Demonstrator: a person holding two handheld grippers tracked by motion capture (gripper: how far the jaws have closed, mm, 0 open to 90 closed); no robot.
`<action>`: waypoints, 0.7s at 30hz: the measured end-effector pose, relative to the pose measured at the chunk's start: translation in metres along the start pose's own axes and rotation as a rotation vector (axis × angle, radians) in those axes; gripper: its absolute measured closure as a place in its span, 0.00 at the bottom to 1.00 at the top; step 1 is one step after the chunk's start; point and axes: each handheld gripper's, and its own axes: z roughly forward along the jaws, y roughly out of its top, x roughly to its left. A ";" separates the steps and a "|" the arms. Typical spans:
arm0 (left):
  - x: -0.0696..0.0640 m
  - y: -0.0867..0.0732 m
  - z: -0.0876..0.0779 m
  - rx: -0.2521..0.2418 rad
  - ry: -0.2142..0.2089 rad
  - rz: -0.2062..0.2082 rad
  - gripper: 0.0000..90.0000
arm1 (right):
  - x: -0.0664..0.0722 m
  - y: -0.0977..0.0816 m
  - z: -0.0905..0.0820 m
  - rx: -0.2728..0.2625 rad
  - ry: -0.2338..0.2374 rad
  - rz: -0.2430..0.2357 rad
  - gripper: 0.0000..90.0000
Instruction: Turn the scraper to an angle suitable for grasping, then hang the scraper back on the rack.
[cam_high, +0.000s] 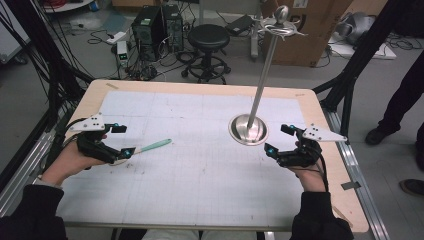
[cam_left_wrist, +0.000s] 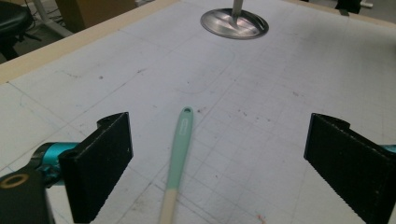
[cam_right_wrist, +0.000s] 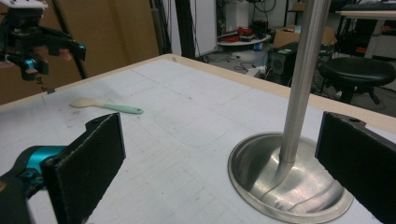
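A spatula (cam_high: 150, 146) with a mint-green handle and a pale head lies flat on the white grid mat (cam_high: 200, 170) at the left. My left gripper (cam_high: 124, 141) is open just over its head end; in the left gripper view the spatula (cam_left_wrist: 180, 149) runs up between the two wide-apart jaws, touching neither. A steel stand (cam_high: 248, 130) with a round base and a tall pole rises right of centre, with hooks at its top (cam_high: 281, 25). My right gripper (cam_high: 278, 140) is open beside the base; the stand (cam_right_wrist: 289, 177) is seen between its jaws, and the spatula (cam_right_wrist: 106, 107) lies far off.
The mat covers most of a wooden table (cam_high: 320, 115). Beyond the far edge stand a black stool (cam_high: 208, 37), computer towers (cam_high: 157, 25) and cardboard boxes (cam_high: 310, 45). A person's legs and shoes (cam_high: 395, 120) are at the right of the table.
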 end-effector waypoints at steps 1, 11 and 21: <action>0.002 0.000 0.000 0.008 0.000 0.002 0.12 | 0.000 0.000 0.000 -0.001 -0.001 0.003 0.01; 0.015 0.004 0.009 0.174 -0.013 0.059 0.17 | -0.001 0.002 0.005 0.009 0.002 0.002 0.01; 0.028 -0.002 0.021 0.240 -0.057 0.027 0.20 | -0.001 0.000 0.004 0.015 0.003 0.008 0.01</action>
